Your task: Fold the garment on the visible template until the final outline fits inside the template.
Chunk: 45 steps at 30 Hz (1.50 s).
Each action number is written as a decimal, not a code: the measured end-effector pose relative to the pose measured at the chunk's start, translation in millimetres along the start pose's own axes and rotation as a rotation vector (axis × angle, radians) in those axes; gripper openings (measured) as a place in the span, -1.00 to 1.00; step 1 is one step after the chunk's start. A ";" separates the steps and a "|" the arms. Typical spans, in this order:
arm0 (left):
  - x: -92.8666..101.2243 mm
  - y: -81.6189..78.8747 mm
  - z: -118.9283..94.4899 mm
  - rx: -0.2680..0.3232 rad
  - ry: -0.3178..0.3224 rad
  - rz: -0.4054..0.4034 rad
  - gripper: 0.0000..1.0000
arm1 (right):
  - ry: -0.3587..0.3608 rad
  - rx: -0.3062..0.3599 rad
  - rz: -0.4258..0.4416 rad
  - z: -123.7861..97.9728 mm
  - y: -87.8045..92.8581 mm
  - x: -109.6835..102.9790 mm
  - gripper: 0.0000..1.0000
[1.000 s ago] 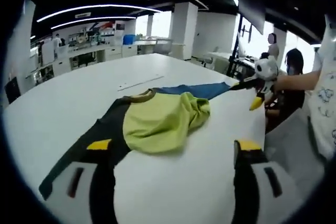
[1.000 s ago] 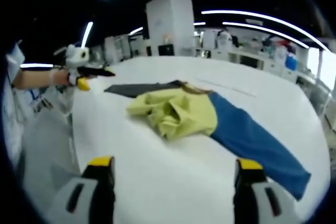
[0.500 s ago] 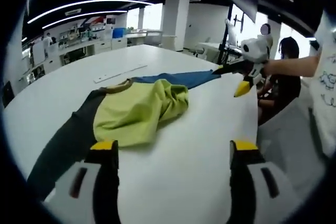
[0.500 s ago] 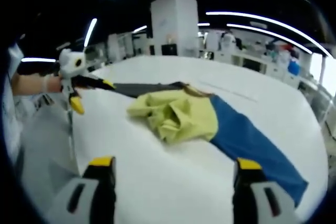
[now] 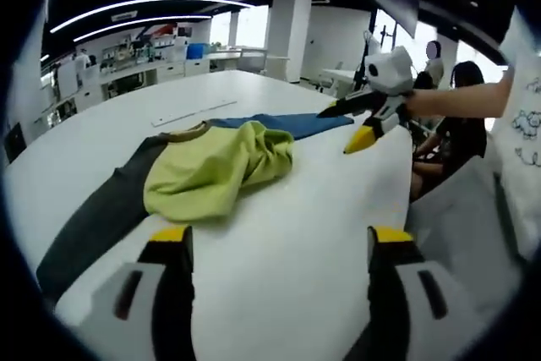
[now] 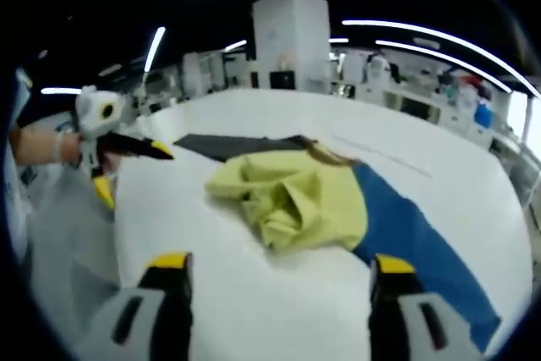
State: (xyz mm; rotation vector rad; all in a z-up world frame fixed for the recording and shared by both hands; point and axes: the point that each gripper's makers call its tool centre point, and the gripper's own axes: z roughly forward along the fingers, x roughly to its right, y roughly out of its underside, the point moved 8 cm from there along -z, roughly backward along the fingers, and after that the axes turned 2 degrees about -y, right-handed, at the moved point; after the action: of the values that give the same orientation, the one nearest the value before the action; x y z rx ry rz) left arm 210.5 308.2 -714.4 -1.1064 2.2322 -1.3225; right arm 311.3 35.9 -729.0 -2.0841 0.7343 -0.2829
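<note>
A garment lies crumpled on the white table (image 5: 296, 234). Its yellow-green body (image 5: 211, 171) is bunched up, a dark grey sleeve (image 5: 93, 217) stretches toward me and a blue sleeve (image 5: 287, 124) points away. My left gripper (image 5: 279, 238) is open above bare table, short of the garment. My right gripper (image 5: 359, 120) comes in from the right, open, just off the blue sleeve's end. In the right gripper view the yellow-green body (image 6: 292, 200) sits between the blue sleeve (image 6: 414, 238) and the dark sleeve (image 6: 232, 145). There my right gripper (image 6: 279, 264) is open, and my left gripper (image 6: 127, 166) hangs open near the dark sleeve's end.
A thin pale strip (image 5: 194, 113) lies on the table beyond the garment. The table edge (image 5: 406, 209) drops off at the right, where people (image 5: 461, 124) sit close by. Benches and shelves line the far walls.
Both grippers have come lower and nearer to the table and the sleeve ends. The garment lies as it did.
</note>
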 end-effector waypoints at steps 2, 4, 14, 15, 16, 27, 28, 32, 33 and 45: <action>2.3 0.0 -0.8 0.006 -0.007 0.002 0.63 | -0.001 -0.001 -0.015 5.3 -4.9 -1.9 0.66; 0.7 -0.1 -1.1 0.013 -0.014 -0.006 0.62 | 0.001 -0.001 -0.016 12.0 -10.0 -3.3 0.57; 6.7 4.4 -5.2 0.029 -0.028 -0.039 0.58 | 0.028 -0.015 0.009 50.1 -32.4 -8.5 0.12; 7.6 4.9 -6.0 0.029 -0.028 -0.038 0.57 | 0.033 -0.019 0.005 52.6 -33.4 -8.7 0.09; 7.8 5.3 -6.6 0.029 -0.029 -0.040 0.57 | 0.039 -0.026 0.002 57.8 -36.6 -4.4 0.05; 7.7 9.4 -9.6 0.048 -0.044 -0.074 0.54 | 0.097 -0.070 0.020 83.6 -39.5 4.9 -0.47; 8.2 9.9 -9.9 0.049 -0.046 -0.078 0.54 | 0.098 -0.075 0.017 84.9 -38.7 4.3 -0.47; 8.0 11.3 -10.5 0.051 -0.052 -0.086 0.53 | 0.092 -0.105 0.000 91.6 -36.2 4.7 -0.54; 7.3 11.5 -10.7 0.052 -0.053 -0.088 0.53 | 0.090 -0.109 0.000 92.3 -35.7 5.0 -0.64; 5.4 17.1 -9.3 0.056 -0.052 -0.107 0.51 | 0.070 -0.077 0.047 80.4 -50.0 4.2 -1.00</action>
State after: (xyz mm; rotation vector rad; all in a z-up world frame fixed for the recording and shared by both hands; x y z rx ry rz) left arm 193.5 314.4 -723.4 -1.2411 2.1122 -1.3737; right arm 370.9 109.3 -735.8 -2.1354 0.8471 -0.3075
